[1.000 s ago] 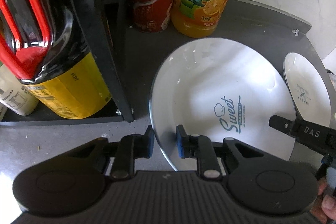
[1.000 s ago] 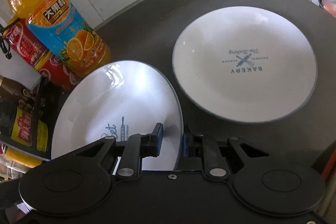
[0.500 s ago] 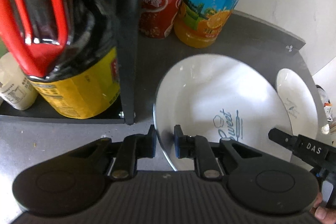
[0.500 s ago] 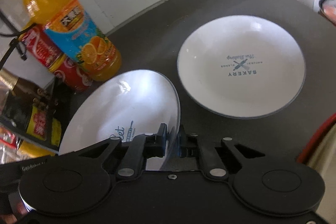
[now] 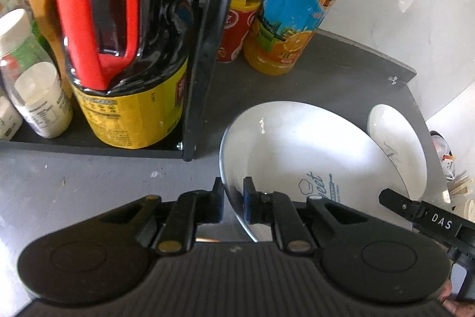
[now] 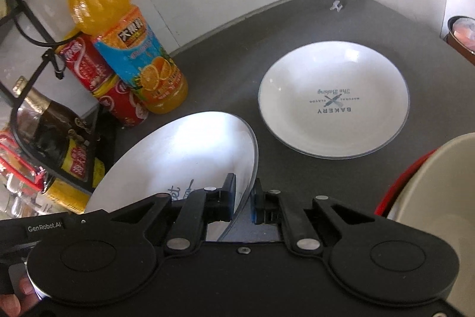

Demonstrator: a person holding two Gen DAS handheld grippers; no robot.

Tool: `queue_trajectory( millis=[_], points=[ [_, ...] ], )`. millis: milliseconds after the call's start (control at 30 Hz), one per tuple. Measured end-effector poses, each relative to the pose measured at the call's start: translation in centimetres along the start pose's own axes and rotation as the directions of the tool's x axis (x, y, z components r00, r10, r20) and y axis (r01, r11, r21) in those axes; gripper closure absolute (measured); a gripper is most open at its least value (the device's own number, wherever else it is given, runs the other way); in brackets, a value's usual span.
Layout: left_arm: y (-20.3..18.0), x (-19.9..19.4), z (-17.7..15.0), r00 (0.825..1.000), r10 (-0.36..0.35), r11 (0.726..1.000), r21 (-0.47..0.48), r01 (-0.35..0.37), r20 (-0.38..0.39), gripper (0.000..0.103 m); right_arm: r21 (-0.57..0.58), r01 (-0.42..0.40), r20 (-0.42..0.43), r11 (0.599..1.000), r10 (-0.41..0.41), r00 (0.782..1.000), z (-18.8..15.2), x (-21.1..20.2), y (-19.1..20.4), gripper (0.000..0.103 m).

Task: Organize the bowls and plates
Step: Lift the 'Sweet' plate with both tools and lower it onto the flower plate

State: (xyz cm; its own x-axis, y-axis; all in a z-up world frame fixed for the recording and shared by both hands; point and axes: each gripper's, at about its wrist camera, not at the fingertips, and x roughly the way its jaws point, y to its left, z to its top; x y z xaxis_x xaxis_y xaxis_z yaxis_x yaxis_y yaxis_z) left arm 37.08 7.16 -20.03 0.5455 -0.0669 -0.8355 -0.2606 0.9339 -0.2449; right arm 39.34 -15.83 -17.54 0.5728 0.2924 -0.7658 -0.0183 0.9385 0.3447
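A white "Sweet" plate (image 5: 297,150) is held off the dark counter, tilted, gripped at two points on its rim. My left gripper (image 5: 233,199) is shut on its left rim. My right gripper (image 6: 242,199) is shut on its right rim; the plate (image 6: 184,156) fills the lower left of the right wrist view. A second white "Bakery" plate (image 6: 334,100) lies flat on the counter beyond, seen edge-on in the left wrist view (image 5: 397,147). The right gripper's body shows in the left wrist view at the lower right.
A black rack (image 5: 204,49) at the left holds a large dark bottle with a red handle (image 5: 124,49) and small white bottles. Red cans (image 6: 118,100) and an orange juice bottle (image 6: 130,49) stand by the wall. A beige bowl with a red rim (image 6: 439,198) is at the right.
Both grippers have risen with the Sweet plate, which is now lifted higher and further from the counter. The Bakery plate has not moved. The beige bowl has come into the right wrist view.
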Motion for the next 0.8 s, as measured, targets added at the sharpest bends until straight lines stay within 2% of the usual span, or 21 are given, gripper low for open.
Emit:
queue_trajectory(
  millis=[367,800],
  points=[
    [0.5,-4.0,-1.1,0.999,-0.006,1.000,-0.020,0.006,0.038,0.092,-0.060,-0.025,0.032,0.998,0.027,0.999,-1.2,-3.8,1.1,0.093],
    [1.2,-8.0,-5.1,0.998,0.031,0.997,-0.075,-0.026,0.055,0.092,-0.145,-0.079,0.004,0.986,0.081,0.997,-3.8,-6.8,1.7,0.092]
  ],
)
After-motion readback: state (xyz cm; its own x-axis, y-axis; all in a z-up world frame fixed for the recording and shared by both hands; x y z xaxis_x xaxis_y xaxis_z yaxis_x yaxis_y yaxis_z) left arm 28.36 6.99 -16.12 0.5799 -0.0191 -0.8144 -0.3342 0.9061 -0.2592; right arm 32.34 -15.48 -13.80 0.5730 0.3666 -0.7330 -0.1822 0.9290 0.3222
